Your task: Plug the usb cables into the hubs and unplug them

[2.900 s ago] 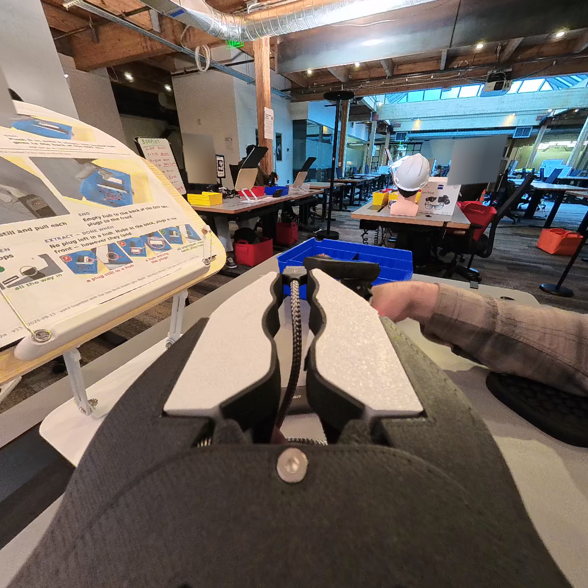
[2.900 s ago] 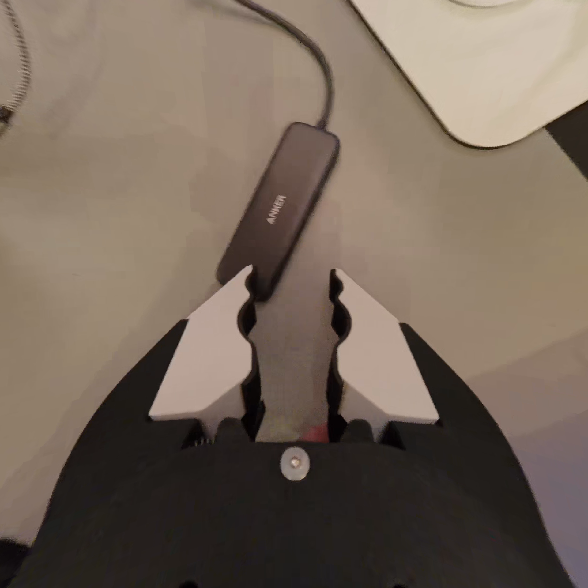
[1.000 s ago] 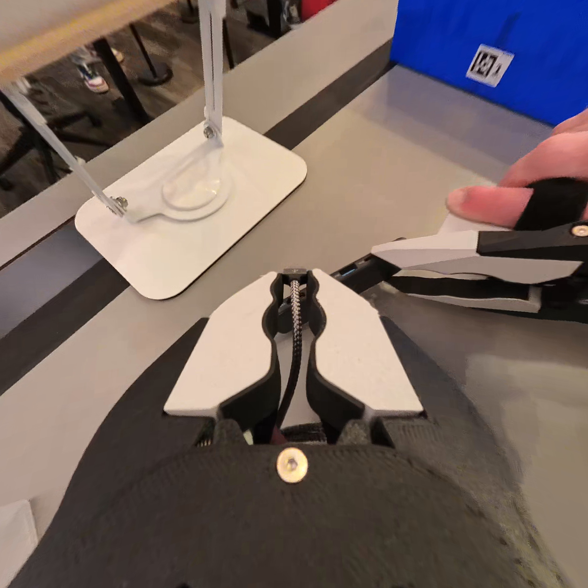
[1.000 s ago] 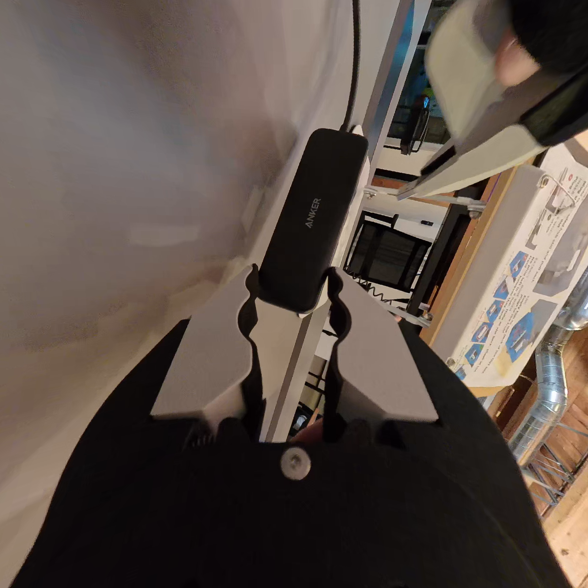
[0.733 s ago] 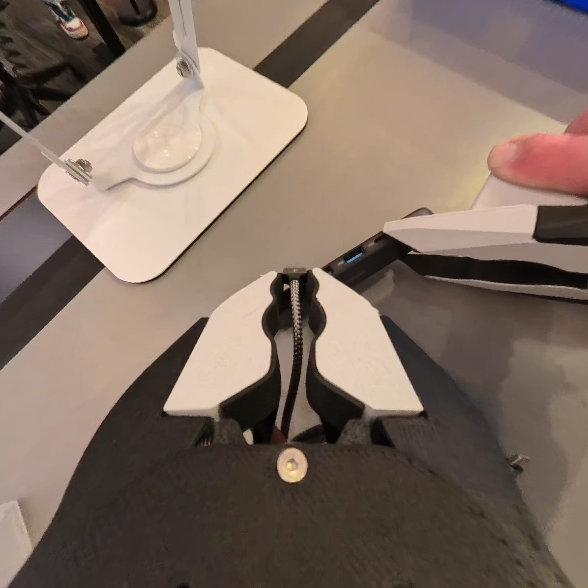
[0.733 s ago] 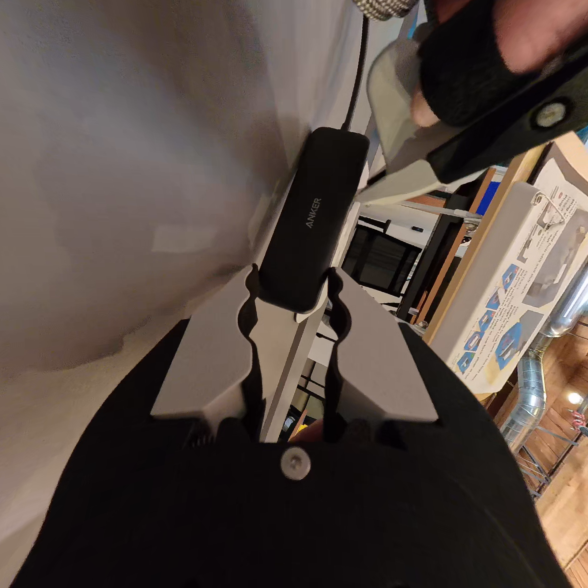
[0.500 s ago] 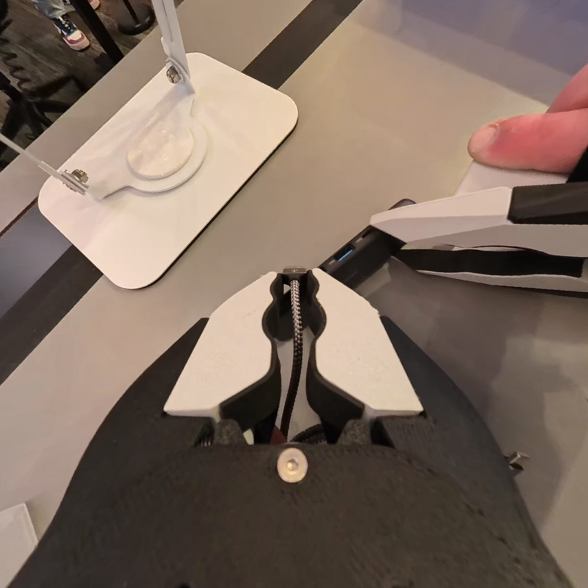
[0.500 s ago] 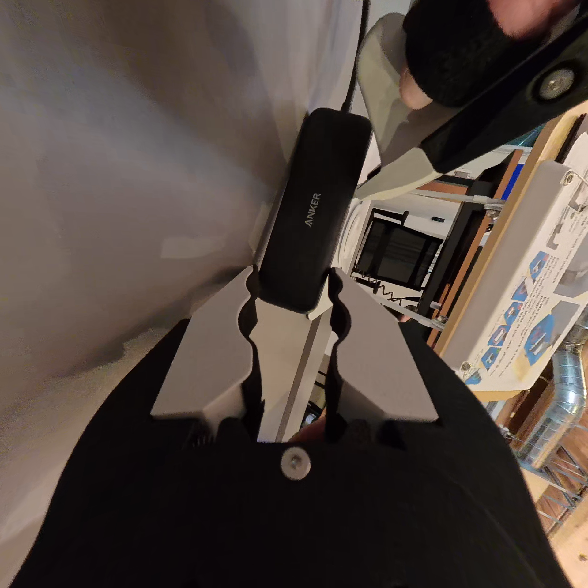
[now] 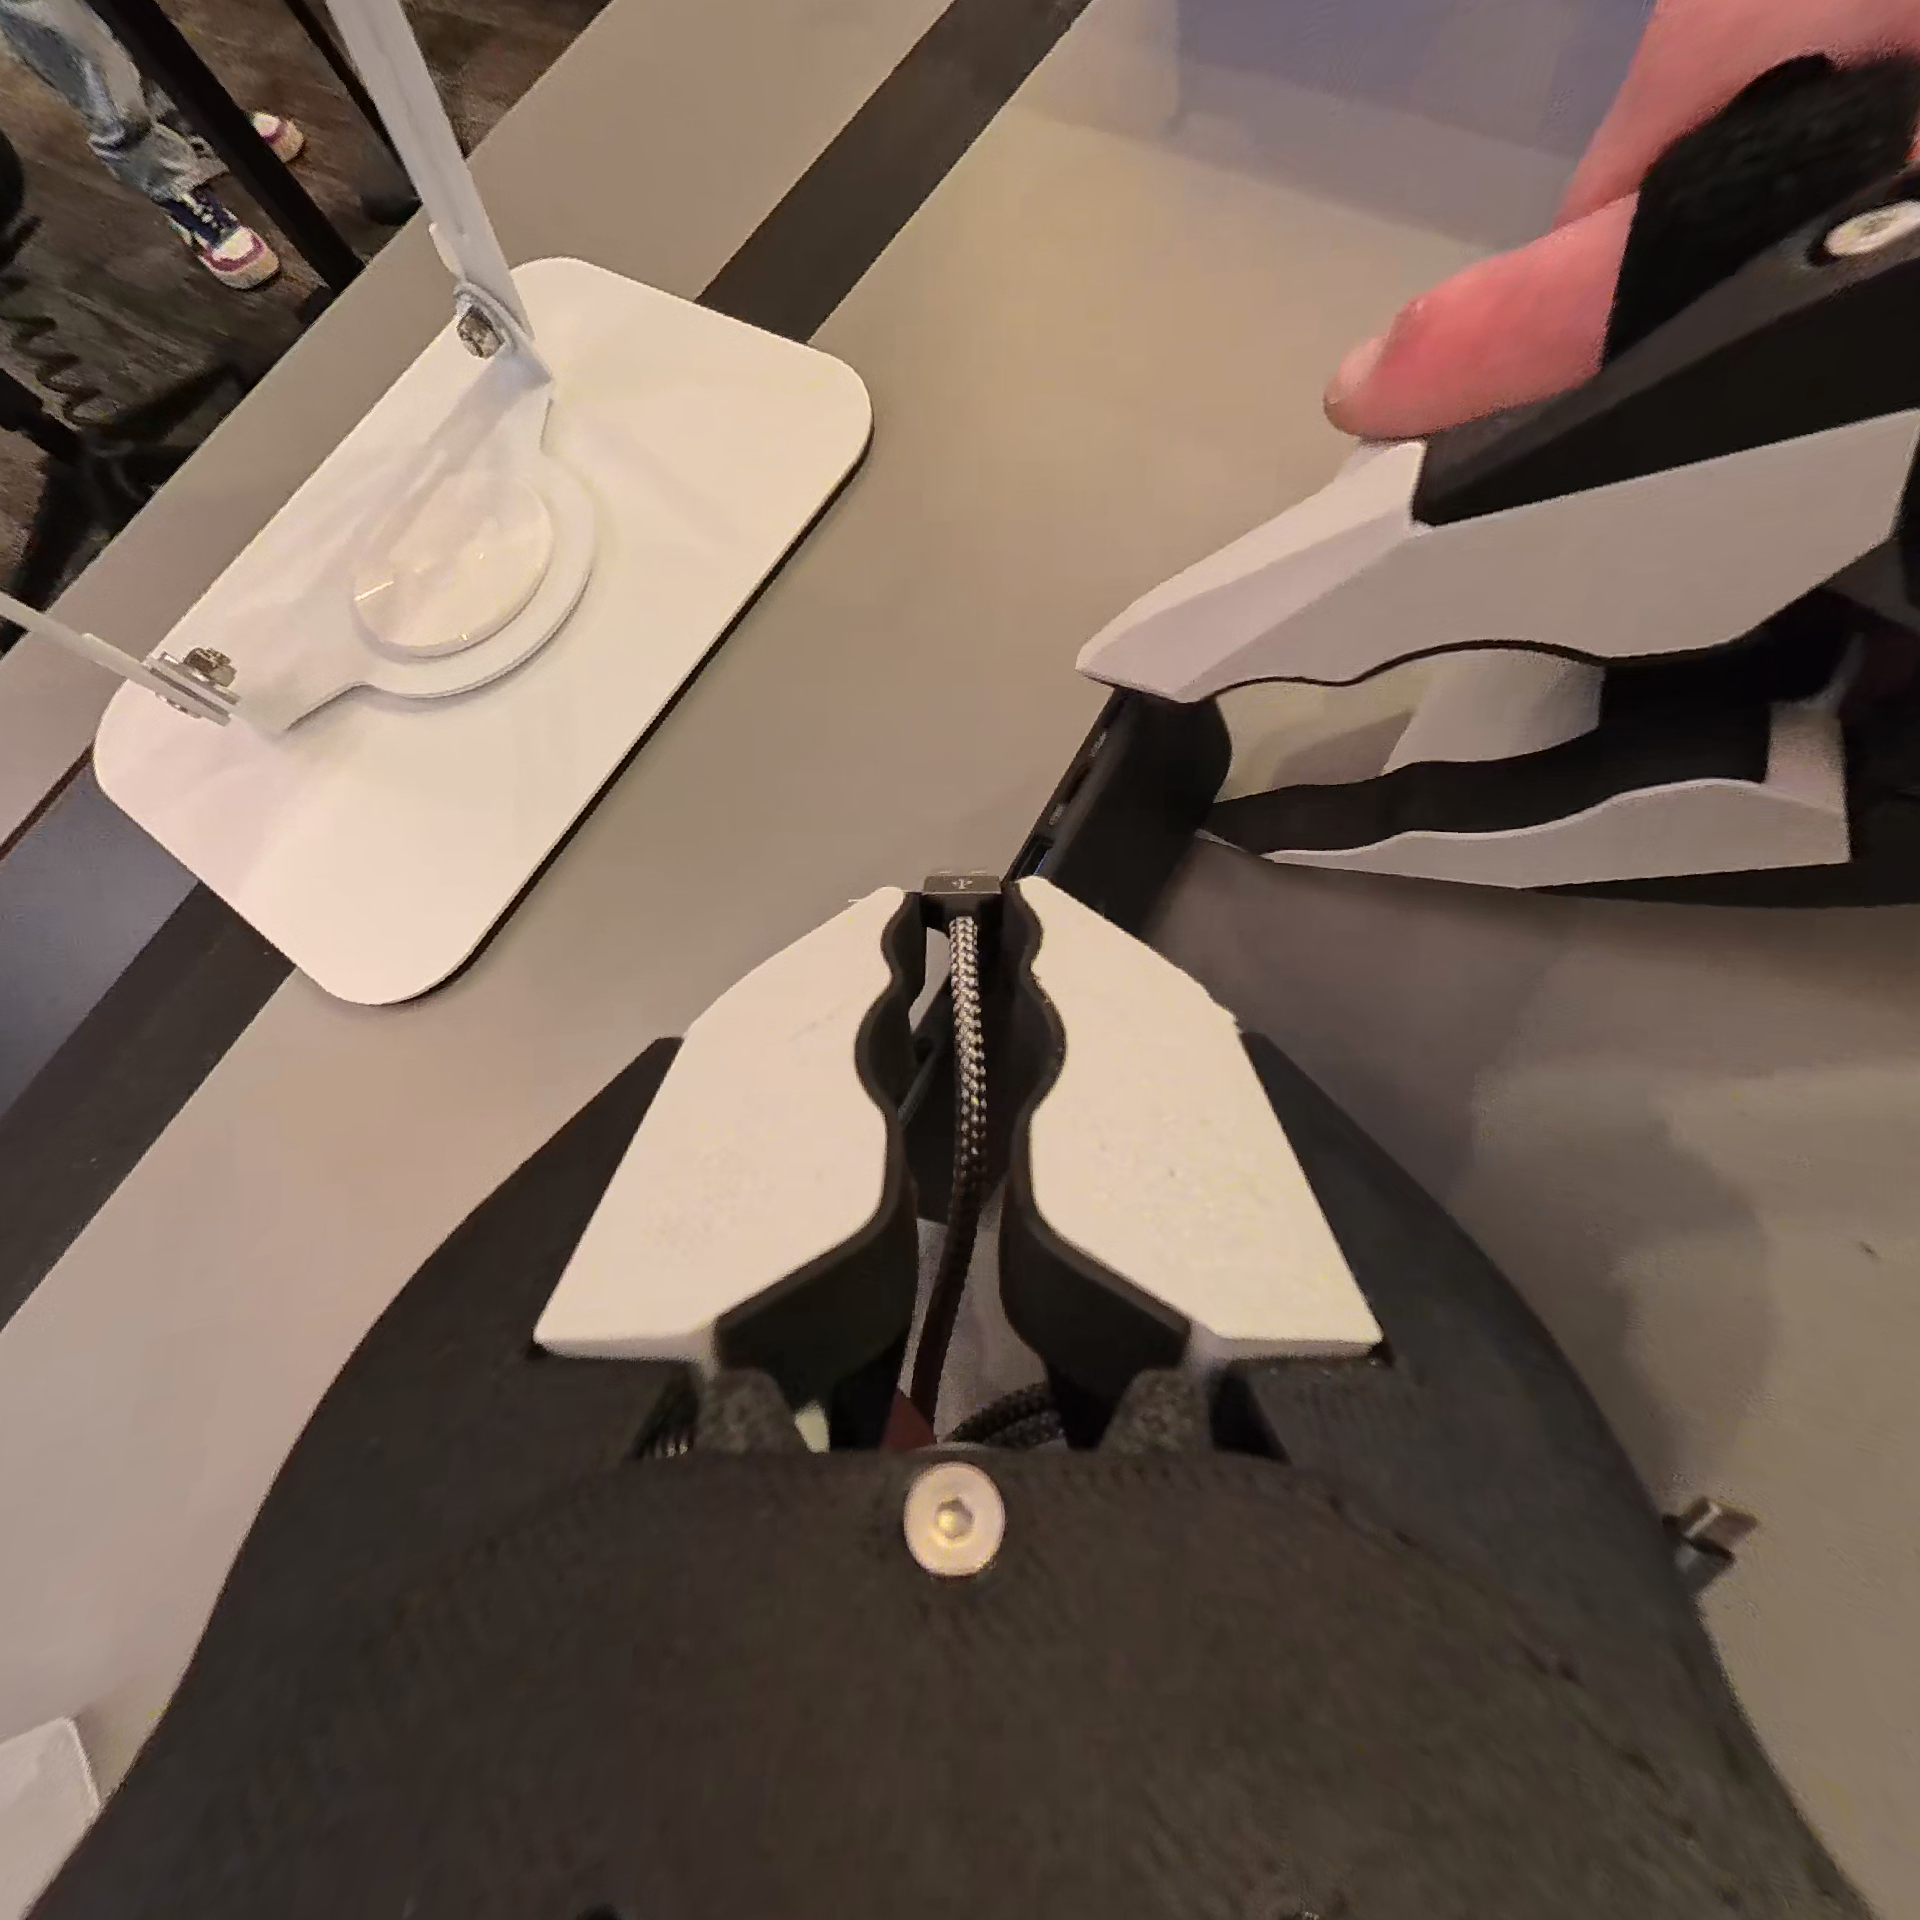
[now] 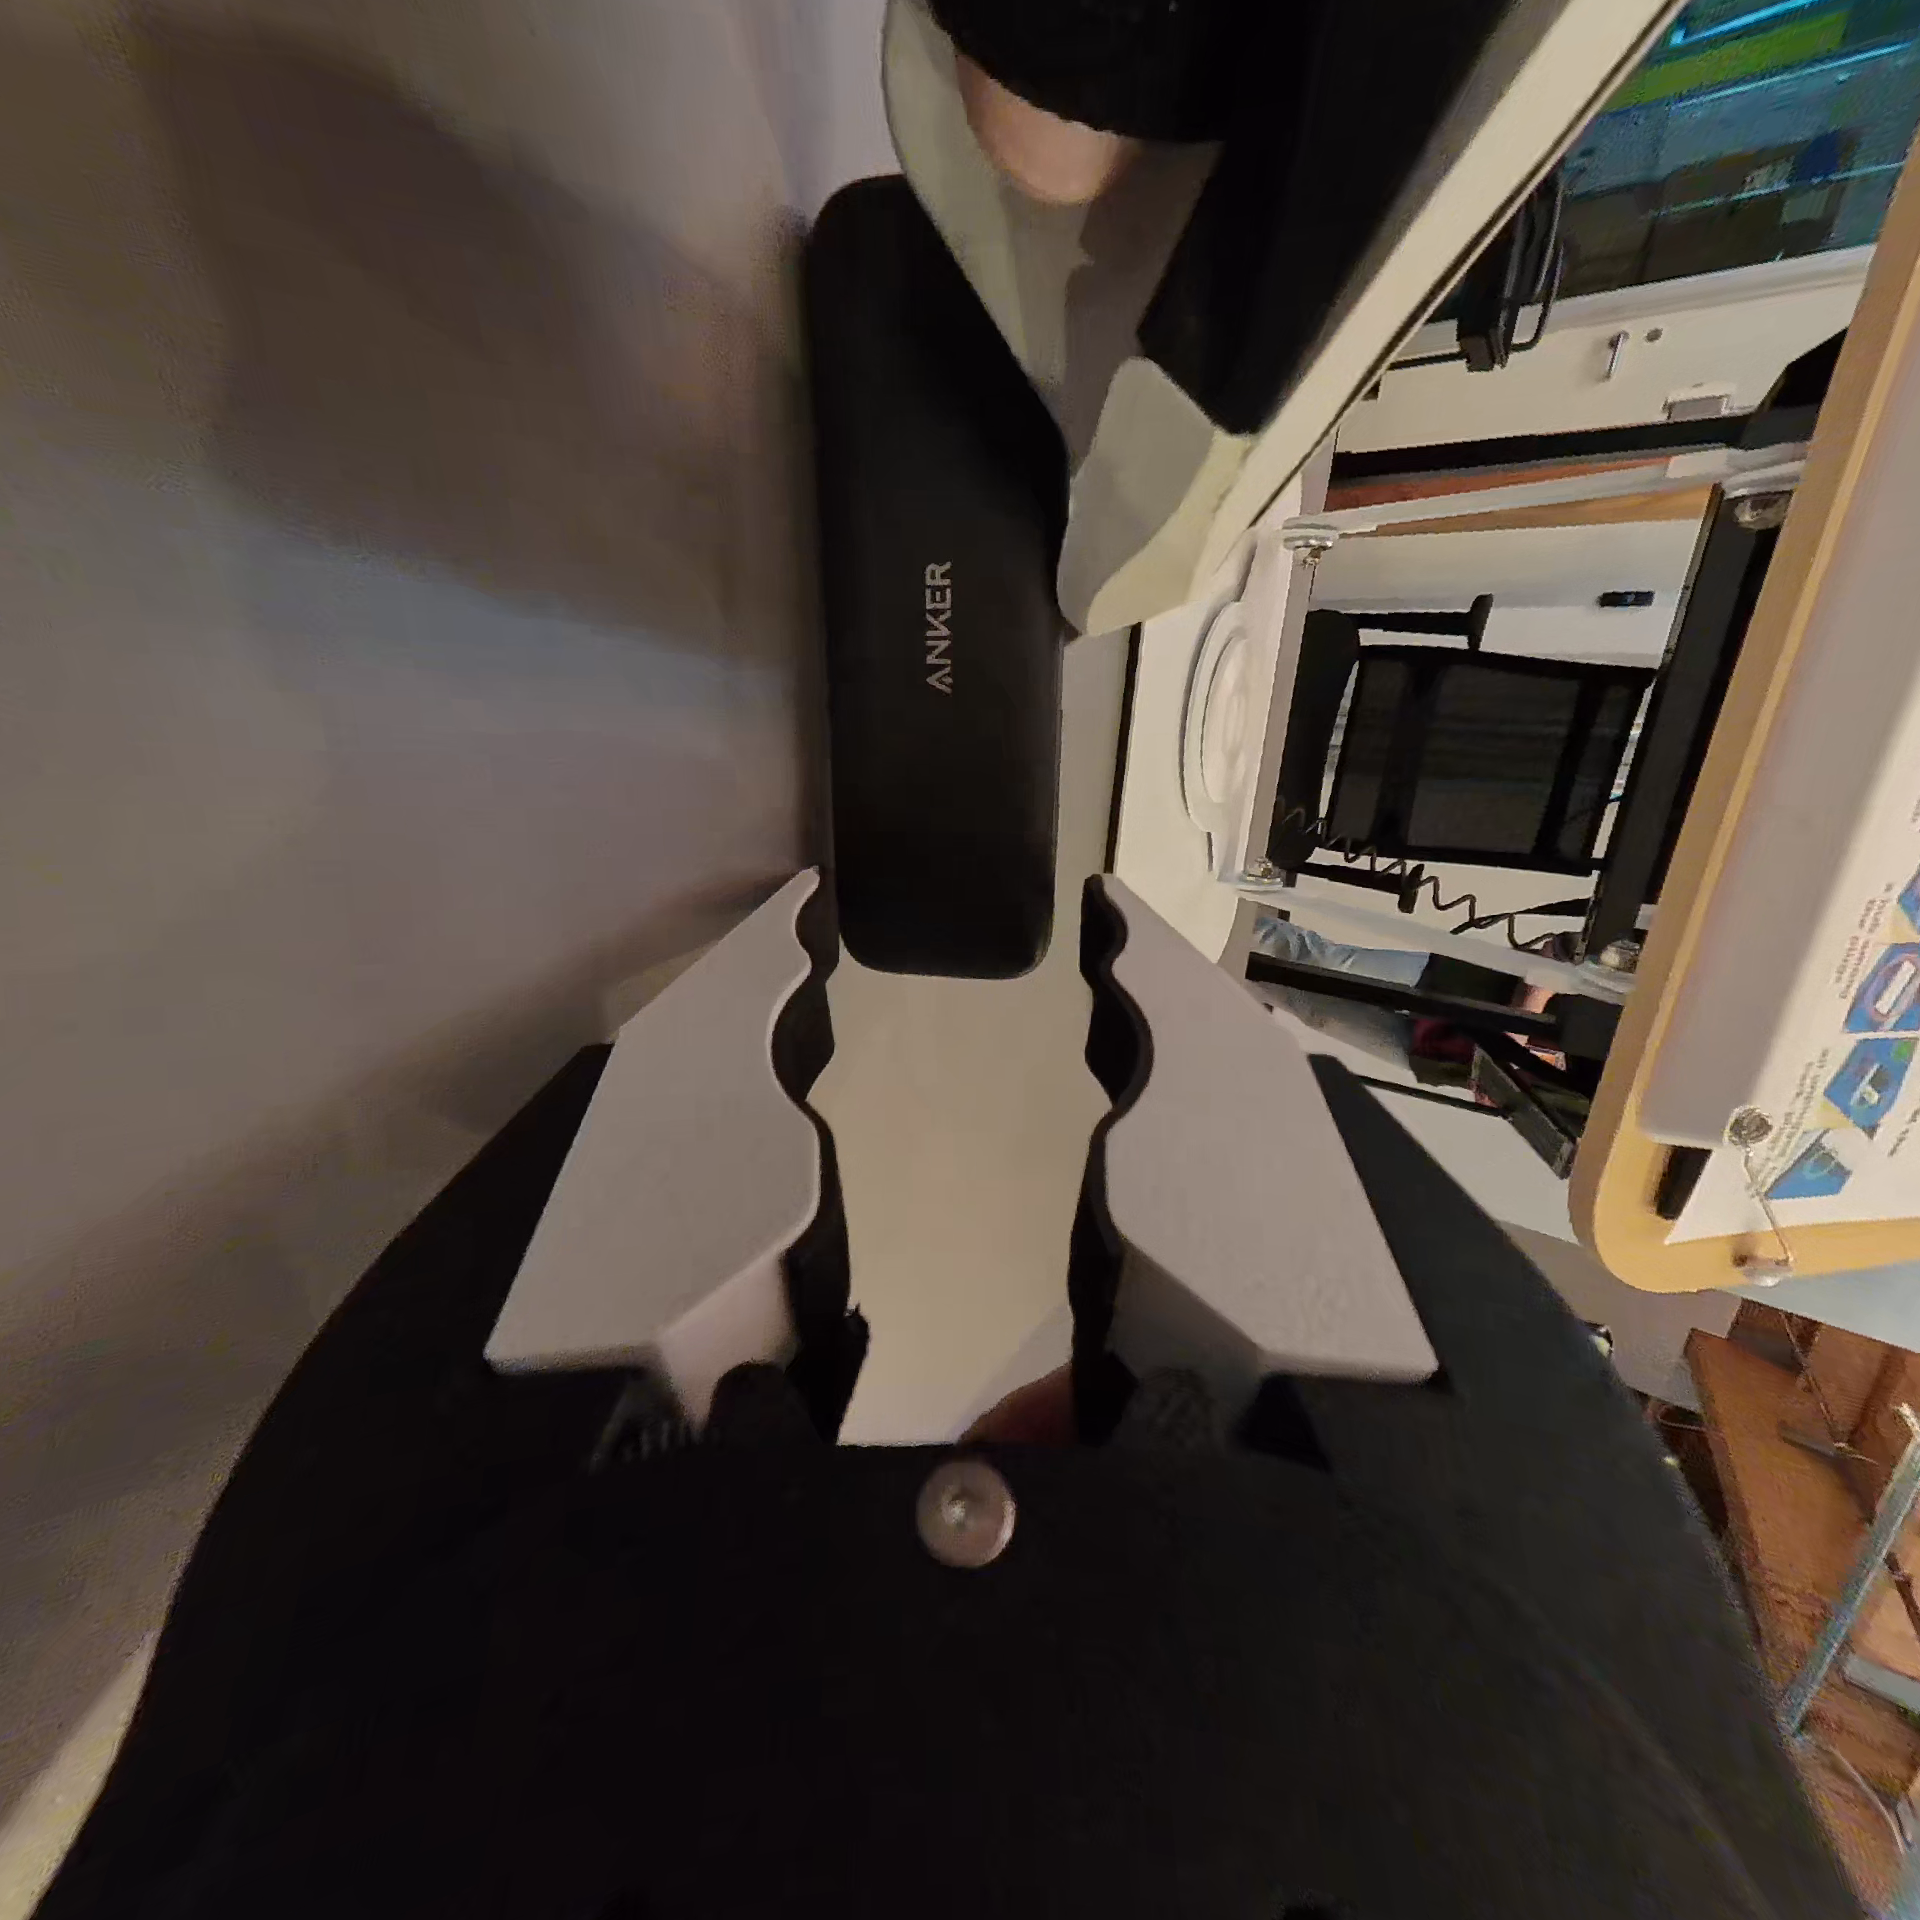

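USB plug (image 9: 961,885): clenched in left hand-held gripper (image 9: 961,899), braided cable trailing back. USB hub (image 9: 1127,800): gripped endwise by right hand-held gripper (image 10: 948,925), above counter (image 9: 727,831); ports just ahead-right of plug, long axis oblique.

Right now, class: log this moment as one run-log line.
left gripper: shut on braided cable plug | right gripper: shut on black hub | plug at hub's port edge, seating unclear
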`<action>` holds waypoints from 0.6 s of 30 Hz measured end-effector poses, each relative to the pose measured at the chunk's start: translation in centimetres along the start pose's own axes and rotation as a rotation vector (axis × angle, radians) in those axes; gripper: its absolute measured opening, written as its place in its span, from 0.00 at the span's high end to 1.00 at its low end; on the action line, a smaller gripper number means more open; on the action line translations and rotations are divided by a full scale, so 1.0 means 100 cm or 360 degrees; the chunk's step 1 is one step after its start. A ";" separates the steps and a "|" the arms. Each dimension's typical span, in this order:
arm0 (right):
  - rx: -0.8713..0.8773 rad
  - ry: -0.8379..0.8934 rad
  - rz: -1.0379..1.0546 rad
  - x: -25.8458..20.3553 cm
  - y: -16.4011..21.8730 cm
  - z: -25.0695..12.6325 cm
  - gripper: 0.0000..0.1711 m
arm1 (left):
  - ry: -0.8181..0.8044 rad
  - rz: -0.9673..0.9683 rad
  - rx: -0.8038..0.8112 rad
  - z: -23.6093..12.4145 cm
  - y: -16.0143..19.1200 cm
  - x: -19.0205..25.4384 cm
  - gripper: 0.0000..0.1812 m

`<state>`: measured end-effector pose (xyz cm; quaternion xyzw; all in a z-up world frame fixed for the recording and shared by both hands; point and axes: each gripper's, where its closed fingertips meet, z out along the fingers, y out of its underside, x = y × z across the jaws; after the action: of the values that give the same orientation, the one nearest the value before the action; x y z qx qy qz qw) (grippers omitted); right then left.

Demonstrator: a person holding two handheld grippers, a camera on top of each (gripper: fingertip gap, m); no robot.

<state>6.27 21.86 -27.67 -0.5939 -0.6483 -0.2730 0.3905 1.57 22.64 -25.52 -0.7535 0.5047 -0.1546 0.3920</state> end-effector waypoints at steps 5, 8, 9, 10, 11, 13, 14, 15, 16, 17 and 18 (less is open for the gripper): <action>-0.0009 0.0014 0.0017 0.001 0.001 0.003 0.76 | 0.0084 0.0042 0.0031 -0.002 -0.005 0.016 0.92; -0.0031 0.0045 -0.0021 0.002 0.004 0.006 0.78 | 0.0112 0.0069 0.0025 -0.001 -0.007 0.024 0.92; -0.0028 0.0061 -0.0046 0.002 0.003 0.006 0.78 | 0.0108 0.0070 0.0025 -0.001 -0.007 0.024 0.92; -0.0027 0.0076 -0.0070 0.002 0.003 0.007 0.79 | 0.0095 0.0077 0.0021 0.000 -0.006 0.023 0.92; -0.0029 0.0092 -0.0093 0.002 0.003 0.008 0.81 | 0.0101 0.0074 0.0023 0.000 -0.007 0.023 0.92; -0.0044 0.0136 -0.0139 0.003 0.002 0.010 0.82 | 0.0108 0.0071 0.0021 0.000 -0.006 0.022 0.92; -0.0055 0.0149 -0.0154 0.003 0.002 0.011 0.83 | 0.0118 0.0070 0.0019 0.000 -0.006 0.022 0.92; -0.0064 0.0161 -0.0157 0.004 0.002 0.013 0.83 | 0.0138 0.0066 0.0023 0.000 -0.006 0.024 0.92; -0.0067 0.0161 -0.0157 0.003 0.001 0.014 0.84 | 0.0159 0.0056 0.0029 0.000 -0.007 0.026 0.92; -0.0066 0.0152 -0.0153 0.002 0.001 0.015 0.87 | 0.0168 0.0063 0.0025 0.000 -0.007 0.028 0.92; -0.0062 0.0145 -0.0146 0.002 0.001 0.016 0.88 | 0.0158 0.0089 0.0007 0.002 -0.005 0.029 0.92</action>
<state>6.04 23.24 -28.39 -0.5580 -0.6508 -0.3300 0.3951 3.26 20.26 -25.72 -0.7296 0.5440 -0.1819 0.3723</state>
